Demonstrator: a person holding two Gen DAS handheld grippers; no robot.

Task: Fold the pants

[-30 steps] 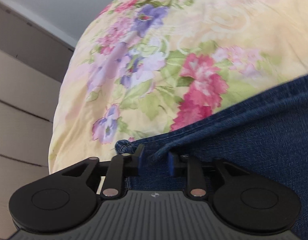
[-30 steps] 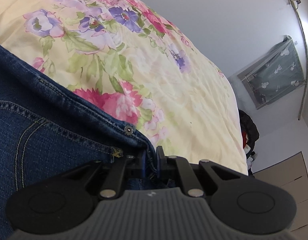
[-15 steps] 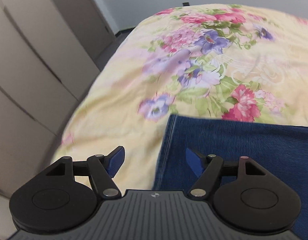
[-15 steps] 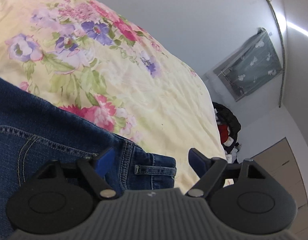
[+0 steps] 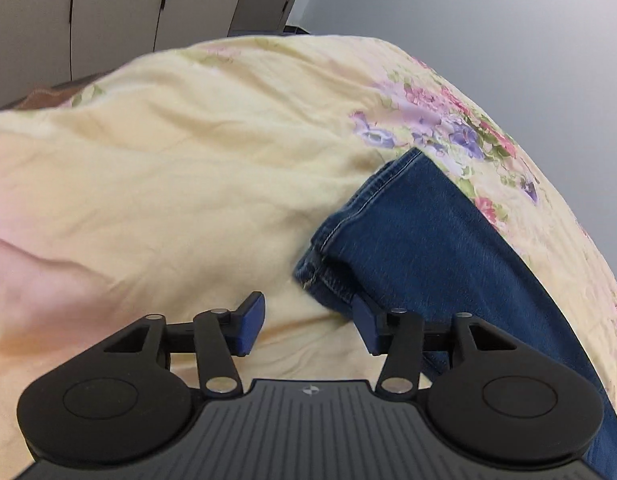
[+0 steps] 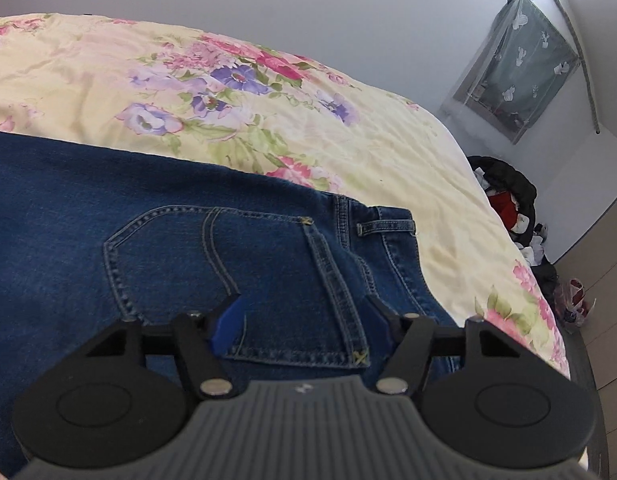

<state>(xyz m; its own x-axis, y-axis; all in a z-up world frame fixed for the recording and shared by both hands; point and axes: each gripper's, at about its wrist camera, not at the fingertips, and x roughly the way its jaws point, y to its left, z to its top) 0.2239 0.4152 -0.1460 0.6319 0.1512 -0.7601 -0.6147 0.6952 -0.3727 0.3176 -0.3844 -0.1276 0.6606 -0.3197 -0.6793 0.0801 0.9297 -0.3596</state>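
Pants (image 6: 156, 232) lie flat on the bed (image 6: 348, 140), apparently doubled lengthwise, so the hems stack at one end and the waistband at the other, ready for a crosswise fold, I judge. Left tool (image 5: 308, 326): fingers well apart, gripping nothing; stacked hems (image 5: 336, 248) sit toward 1 o'clock, its right pad at the denim's edge. Right tool (image 6: 304, 320): spread wide, empty, hovering over the back pocket (image 6: 228, 272); belt loop (image 6: 384, 227) toward 1 o'clock.

Pants (image 6: 188, 248) dark blue denim, tan stitching. Bedspread (image 6: 348, 140) pale yellow, pink/purple floral print. Wall (image 6: 308, 0) grey-white.
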